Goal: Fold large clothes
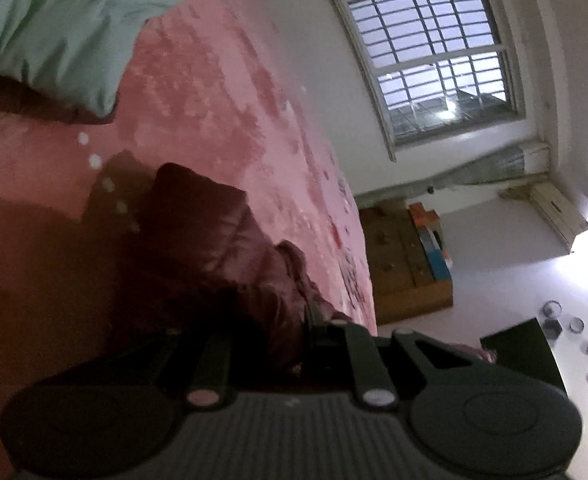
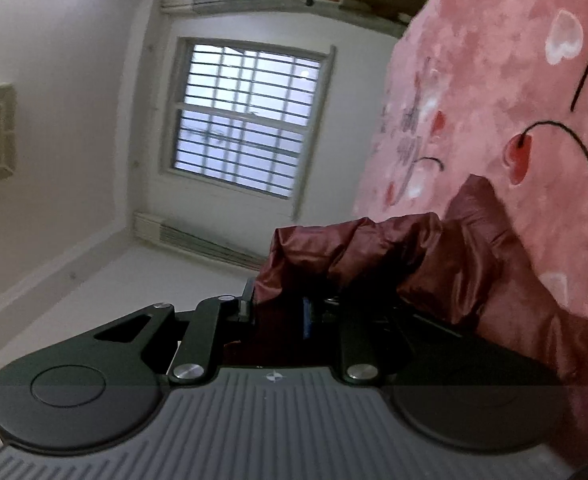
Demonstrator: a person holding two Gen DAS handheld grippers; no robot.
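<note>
A dark maroon padded jacket lies crumpled on a pink plush bedspread. In the left wrist view my left gripper sits low against the garment, shut on a fold of it. Most of its fingers are buried in the fabric. In the right wrist view the shiny maroon jacket bunches up between the fingers of my right gripper, which is shut on it. From there the cloth trails right onto the heart-patterned pink bedspread. Both views are rolled steeply sideways.
A mint green duvet lies at the far end of the bed. Beyond the bed's edge are a barred window, a wooden cabinet with boxes, and a dark table with small round items. The window shows again on the right.
</note>
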